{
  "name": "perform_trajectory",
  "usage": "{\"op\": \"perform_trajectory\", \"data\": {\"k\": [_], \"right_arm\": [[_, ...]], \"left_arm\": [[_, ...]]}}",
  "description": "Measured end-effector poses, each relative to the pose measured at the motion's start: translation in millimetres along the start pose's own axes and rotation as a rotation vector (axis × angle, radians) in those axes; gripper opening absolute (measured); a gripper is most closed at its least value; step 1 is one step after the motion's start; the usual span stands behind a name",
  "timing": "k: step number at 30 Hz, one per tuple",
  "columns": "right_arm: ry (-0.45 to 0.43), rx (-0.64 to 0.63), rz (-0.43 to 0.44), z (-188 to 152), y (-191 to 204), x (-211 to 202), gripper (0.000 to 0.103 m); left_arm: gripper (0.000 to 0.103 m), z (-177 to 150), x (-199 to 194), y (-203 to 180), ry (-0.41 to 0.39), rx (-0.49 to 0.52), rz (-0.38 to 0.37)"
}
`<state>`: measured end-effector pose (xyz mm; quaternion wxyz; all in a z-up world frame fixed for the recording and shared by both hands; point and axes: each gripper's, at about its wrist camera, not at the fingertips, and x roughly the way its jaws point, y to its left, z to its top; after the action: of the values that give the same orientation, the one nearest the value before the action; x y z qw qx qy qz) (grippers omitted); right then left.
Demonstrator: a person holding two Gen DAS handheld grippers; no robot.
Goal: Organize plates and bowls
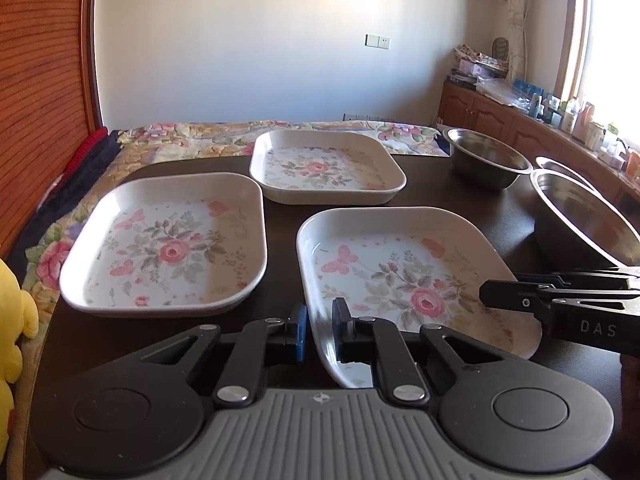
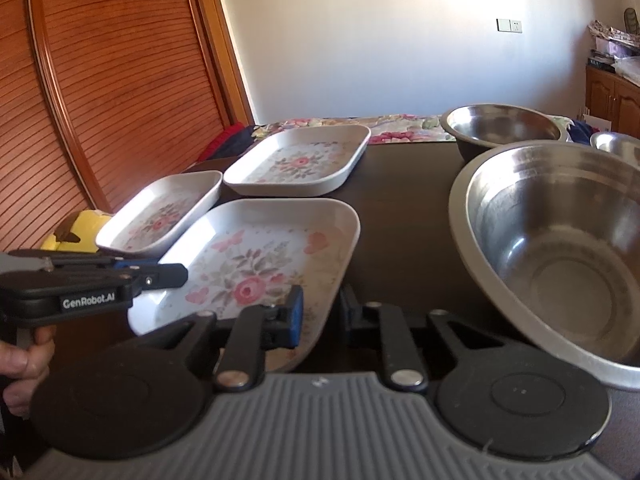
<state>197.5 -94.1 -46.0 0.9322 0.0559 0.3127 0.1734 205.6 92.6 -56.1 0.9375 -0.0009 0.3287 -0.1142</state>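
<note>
Left wrist view: left gripper (image 1: 320, 328) pinches near-left rim of the near plate (image 1: 404, 276), right gripper (image 2: 318, 314) straddles its near-right rim, grip unclear. Left plate (image 1: 168, 244) lies just left on worktop (image 1: 432, 184); judged stack target.

Dark table (image 1: 432, 188) bears three floral plates (image 1: 168, 240), three steel bowls (image 1: 486, 156)

Left gripper (image 1: 320, 330) low at centre of its own view, fingers drawn narrow, clamped on the rim of the near plate (image 1: 400, 264). Seen from the right wrist as a black body entering at the left edge, level, gripped from below by a hand (image 2: 24, 356) in the lower left corner. Right gripper (image 2: 322, 312) low at centre, fingers astride the same plate's opposite rim, closed on it.
</note>
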Motion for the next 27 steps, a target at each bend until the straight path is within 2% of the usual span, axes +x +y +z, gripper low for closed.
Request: {"op": "perform_trajectory", "data": {"k": [18, 27], "right_arm": [[-0.043, 0.018, 0.078, -7.8, -5.0, -33.5, 0.02], [-0.044, -0.024, 0.1, -31.9, 6.4, -60.4, 0.02]], "left_arm": [[0.015, -12.9, -45.8, -16.4, -0.042, -0.017, 0.009], [0.014, -42.3, -79.0, -25.4, -0.051, -0.023, 0.026]]}}
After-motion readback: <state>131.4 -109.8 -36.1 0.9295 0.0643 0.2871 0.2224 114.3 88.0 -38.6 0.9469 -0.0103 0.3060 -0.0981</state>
